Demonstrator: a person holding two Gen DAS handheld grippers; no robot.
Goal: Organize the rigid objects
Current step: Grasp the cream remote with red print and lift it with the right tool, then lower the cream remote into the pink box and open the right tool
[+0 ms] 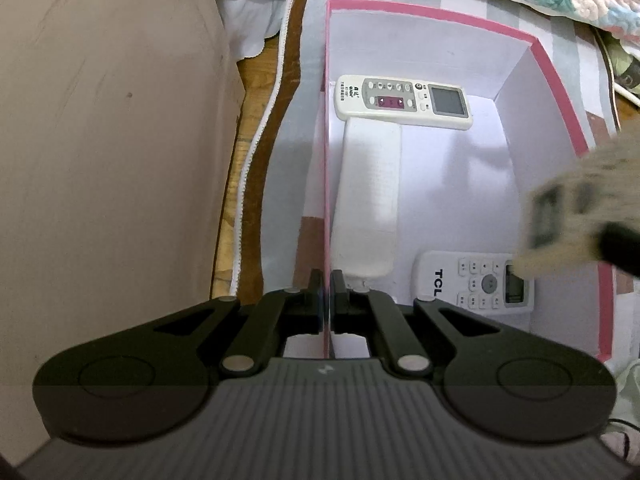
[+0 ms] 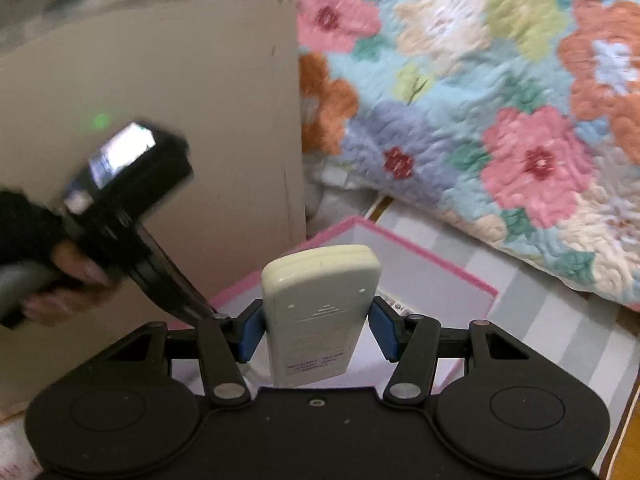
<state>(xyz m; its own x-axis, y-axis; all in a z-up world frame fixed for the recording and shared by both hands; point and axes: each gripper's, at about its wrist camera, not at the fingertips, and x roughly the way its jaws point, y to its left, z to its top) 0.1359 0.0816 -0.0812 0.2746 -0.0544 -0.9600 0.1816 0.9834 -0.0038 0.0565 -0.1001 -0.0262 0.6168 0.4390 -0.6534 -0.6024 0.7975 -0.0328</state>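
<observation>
Left gripper (image 1: 328, 300) points steeply down, its jaws pinched tight on the thin pink side wall of the box (image 1: 556, 92), one finger outside and one inside. That box is pink outside, white inside, and it sits on a grey striped sheet (image 1: 304, 92).

Inside the box, three remotes. At twelve o'clock, against the far wall, a white remote with a screen (image 1: 404, 102) lies crosswise, buttons up. Touching its near edge, a plain white remote (image 1: 370, 196) runs lengthwise along the nine o'clock wall, face down, its near end just beside the left gripper's inner finger. At four o'clock, a white remote marked TCL (image 1: 472, 282) lies face up near the right wall.

Over on the right side, a blurred shape crosses the three o'clock edge of the left wrist view, above the TCL remote; too smeared to read.

Right gripper (image 2: 318, 324) has its jaws about halfway apart, blue pads (image 2: 250, 336) against both sides of a cream remote (image 2: 320, 312), back side up, its far end sticking out toward twelve o'clock over the pink box. At nine o'clock in this view, a gloved hand (image 2: 52, 272) grips the other tool's handle. A flowered quilt (image 2: 500, 120) fills the one to three o'clock area.
</observation>
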